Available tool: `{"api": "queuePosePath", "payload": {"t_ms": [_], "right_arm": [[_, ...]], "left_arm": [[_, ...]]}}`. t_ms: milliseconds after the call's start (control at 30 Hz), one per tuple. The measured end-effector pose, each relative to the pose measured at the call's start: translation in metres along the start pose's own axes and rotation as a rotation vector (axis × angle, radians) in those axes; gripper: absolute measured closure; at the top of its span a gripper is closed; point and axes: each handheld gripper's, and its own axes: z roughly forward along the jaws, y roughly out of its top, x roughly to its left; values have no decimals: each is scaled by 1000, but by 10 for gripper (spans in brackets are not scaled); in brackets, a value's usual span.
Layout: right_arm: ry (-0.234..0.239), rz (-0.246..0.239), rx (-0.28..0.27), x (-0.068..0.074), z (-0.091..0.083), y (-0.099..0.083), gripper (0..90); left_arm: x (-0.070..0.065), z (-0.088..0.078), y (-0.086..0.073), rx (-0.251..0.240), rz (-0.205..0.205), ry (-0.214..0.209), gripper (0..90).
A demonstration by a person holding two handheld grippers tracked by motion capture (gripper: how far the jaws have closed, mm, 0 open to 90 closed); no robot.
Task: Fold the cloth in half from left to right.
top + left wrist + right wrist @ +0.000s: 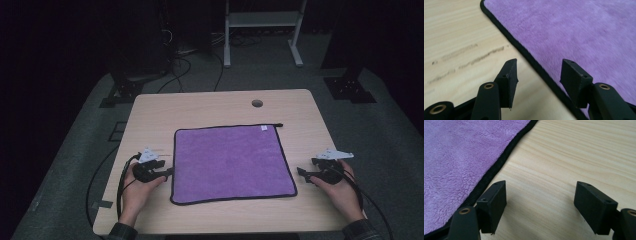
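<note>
A purple towel with black trim lies flat in the middle of the light wooden table. My left gripper sits at the towel's left edge near the front corner, jaws open. In the left gripper view the left gripper straddles the black trim of the towel without pressing on it. My right gripper rests just off the towel's right edge, open. In the right gripper view the right gripper has only bare wood between its jaws, with the towel beside the left jaw.
A round cable hole sits near the table's far edge. A small white tag marks the towel's far right corner. Beyond the table stand a white frame and dark stands on the floor. Cables trail off the left side.
</note>
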Motion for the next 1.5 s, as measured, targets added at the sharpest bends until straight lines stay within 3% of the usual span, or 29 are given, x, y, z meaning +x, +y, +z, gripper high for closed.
{"api": "queuePosePath", "payload": {"t_ms": [400, 533, 700, 900, 933, 967, 1033, 1067, 1133, 1233, 1367, 1500], "right_arm": [[6, -4, 2, 0, 0, 0, 228], [7, -4, 3, 0, 0, 0, 226], [7, -5, 3, 0, 0, 0, 223], [8, -6, 4, 0, 1, 0, 219], [8, -6, 4, 0, 1, 0, 219], [8, -7, 4, 0, 1, 0, 219], [8, -7, 4, 0, 1, 0, 219], [8, -6, 4, 0, 1, 0, 219], [8, -7, 4, 0, 1, 0, 219], [9, -6, 4, 0, 1, 0, 219], [8, -7, 5, 0, 1, 0, 219], [9, -8, 5, 0, 1, 0, 216]], "left_arm": [[8, 29, 12, 18, -15, 34, 490], [6, 37, 17, 25, -18, 24, 487], [-1, 43, 18, 48, 8, 41, 503], [-4, 42, 13, 15, -30, 74, 612], [-4, 42, 14, 17, -33, 73, 612], [-5, 41, 14, 19, -43, 68, 686], [-5, 42, 14, 17, -50, 59, 748], [-5, 42, 14, 16, -64, 50, 748], [-4, 42, 14, 14, -99, 27, 837], [-3, 42, 15, 15, -100, 26, 854], [3, 40, 13, 18, -134, -5, 855], [6, 36, 13, 17, -142, -2, 856]]}}
